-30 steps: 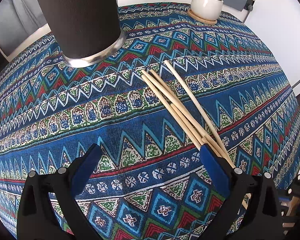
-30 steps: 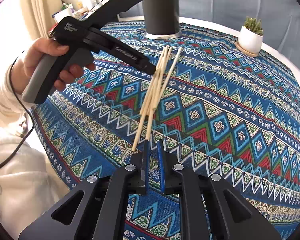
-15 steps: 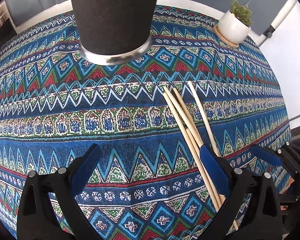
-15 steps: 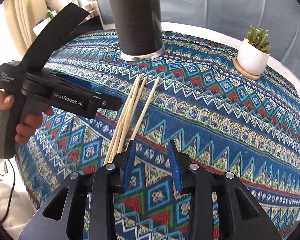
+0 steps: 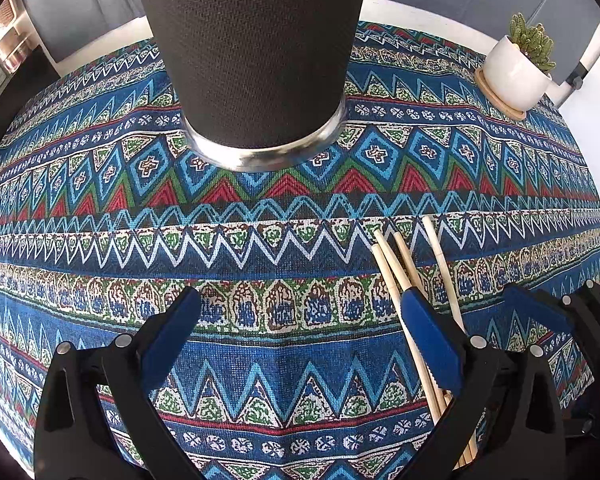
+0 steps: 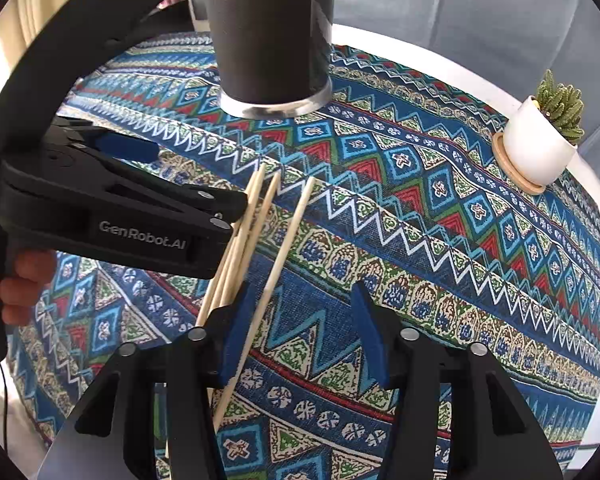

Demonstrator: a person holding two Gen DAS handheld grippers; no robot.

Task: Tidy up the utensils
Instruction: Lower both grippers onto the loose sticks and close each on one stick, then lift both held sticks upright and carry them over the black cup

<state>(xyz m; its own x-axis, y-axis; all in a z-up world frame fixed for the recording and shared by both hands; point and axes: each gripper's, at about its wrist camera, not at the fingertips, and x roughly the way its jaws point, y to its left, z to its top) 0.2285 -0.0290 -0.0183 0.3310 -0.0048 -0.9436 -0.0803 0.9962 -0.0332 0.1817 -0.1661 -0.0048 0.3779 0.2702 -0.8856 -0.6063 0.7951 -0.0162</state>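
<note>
Left tool (image 5: 296, 340): jaws spread wide over the patterned cloth, nothing between the pads; its right-hand pad lies over the chopsticks without clamping them. In the right wrist view it (image 6: 204, 200) enters from the left, held in a hand (image 6: 24, 280).
Right tool (image 6: 304, 332): jaws have just been opening and now stand apart; one chopstick passes between them close to the left-hand pad, not pressed by either pad. A second ago the pads were almost together.
Chopsticks (image 6: 256, 232): several pale wooden sticks lying flat on the cloth, three in a tight bundle and one (image 6: 288, 248) a little to its right, tips pointing toward the holder. In the left wrist view their tips (image 5: 396, 256) show just beyond the right-hand pad; a second ago they lay nearer the centre of that view, with more of their length exposed.
Holder (image 5: 256, 52): dark cylindrical cup with a metal base ring, upright on the table, well beyond the stick tips. It fills the upper centre of both views, larger than one second ago.
Tablecloth (image 5: 284, 208): blue, red and green geometric weave covering the round table (image 6: 400, 36).
Potted plant (image 6: 540, 148): white pot on a wooden coaster at the table's far right edge; it has drifted rightward in both views.
</note>
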